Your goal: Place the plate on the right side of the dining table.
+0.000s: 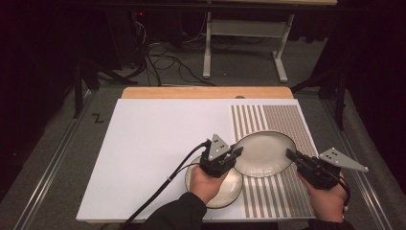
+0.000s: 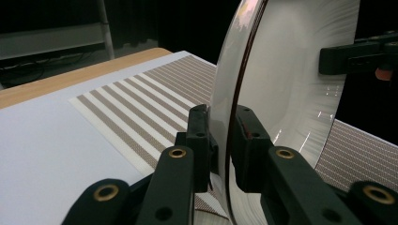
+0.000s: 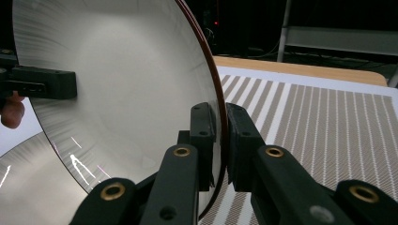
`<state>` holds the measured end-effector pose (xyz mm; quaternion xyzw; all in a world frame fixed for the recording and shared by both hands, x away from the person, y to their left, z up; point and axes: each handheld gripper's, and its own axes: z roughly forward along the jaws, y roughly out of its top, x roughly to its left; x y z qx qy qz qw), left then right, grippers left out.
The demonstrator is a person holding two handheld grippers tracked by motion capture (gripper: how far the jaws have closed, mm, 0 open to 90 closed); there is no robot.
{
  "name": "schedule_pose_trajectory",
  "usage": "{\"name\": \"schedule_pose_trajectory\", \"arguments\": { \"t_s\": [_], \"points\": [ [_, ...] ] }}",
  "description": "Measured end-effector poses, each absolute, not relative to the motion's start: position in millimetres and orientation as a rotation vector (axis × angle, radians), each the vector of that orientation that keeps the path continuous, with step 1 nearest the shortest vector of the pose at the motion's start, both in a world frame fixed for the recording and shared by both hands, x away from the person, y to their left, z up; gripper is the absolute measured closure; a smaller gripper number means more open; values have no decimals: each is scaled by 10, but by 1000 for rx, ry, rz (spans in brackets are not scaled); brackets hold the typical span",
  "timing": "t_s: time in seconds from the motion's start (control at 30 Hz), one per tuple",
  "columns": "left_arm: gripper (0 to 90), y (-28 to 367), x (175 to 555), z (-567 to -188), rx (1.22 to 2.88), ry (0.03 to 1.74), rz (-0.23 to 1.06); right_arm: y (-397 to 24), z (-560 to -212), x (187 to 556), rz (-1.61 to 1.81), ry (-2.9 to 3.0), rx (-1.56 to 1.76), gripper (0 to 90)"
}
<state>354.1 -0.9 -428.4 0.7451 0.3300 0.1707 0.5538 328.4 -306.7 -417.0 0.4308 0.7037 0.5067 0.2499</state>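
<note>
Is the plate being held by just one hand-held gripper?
No, the left hand-held gripper and right hand-held gripper each pinch the plate rim.

You have 2 plates: 1 held plate (image 1: pixel 265 154) and 1 lower plate (image 1: pixel 231 190) under it. You have 2 grippers, left gripper (image 1: pixel 236 153) and right gripper (image 1: pixel 290 154), 1 striped placemat (image 1: pixel 282 118) and 1 white board (image 1: pixel 158 153).
</note>
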Motion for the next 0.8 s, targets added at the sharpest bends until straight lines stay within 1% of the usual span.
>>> {"name": "schedule_pose_trajectory", "arguments": {
  "t_s": [0.63,0.8],
  "points": [
    [785,-428,3701,-4311,1792,757,378,-3434,-4173,3290,1329,1855,1221,840],
    [781,-519,3750,-4367,1828,769,365,-3502,-4243,3306,1317,1848,1241,840]
  ]
}}
